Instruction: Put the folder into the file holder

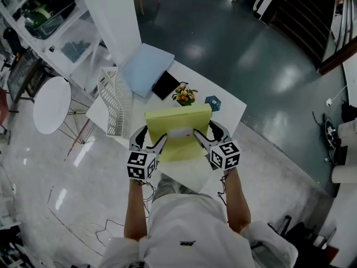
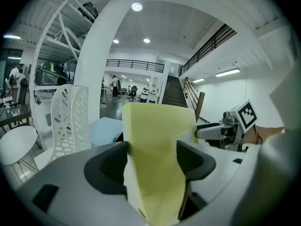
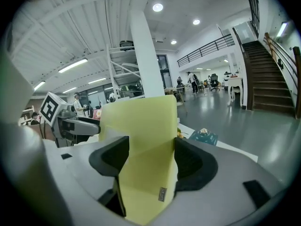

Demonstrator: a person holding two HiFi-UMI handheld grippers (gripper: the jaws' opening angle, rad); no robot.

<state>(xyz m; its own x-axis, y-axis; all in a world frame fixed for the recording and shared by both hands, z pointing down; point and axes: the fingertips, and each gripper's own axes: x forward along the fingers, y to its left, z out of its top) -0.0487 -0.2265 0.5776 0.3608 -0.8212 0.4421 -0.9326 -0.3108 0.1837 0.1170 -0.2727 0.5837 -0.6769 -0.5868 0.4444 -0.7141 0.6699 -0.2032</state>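
Left hand-held gripper (image 1: 154,134), right hand-held gripper (image 1: 205,130): both tight on yellow folder (image 1: 178,120); label (image 3: 162,194) illegible

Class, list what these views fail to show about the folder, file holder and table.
- folder inside: cover hides it, all views.
- tag print: too small, right gripper view.
- file holder base: behind left tool, left gripper view.
- table under folder: covered, head view.

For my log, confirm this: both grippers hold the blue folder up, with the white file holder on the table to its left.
Wrong: the left gripper and right gripper hold the yellow folder, as the head view shows; the blue folder lies on the table. The file holder does stand to its left.
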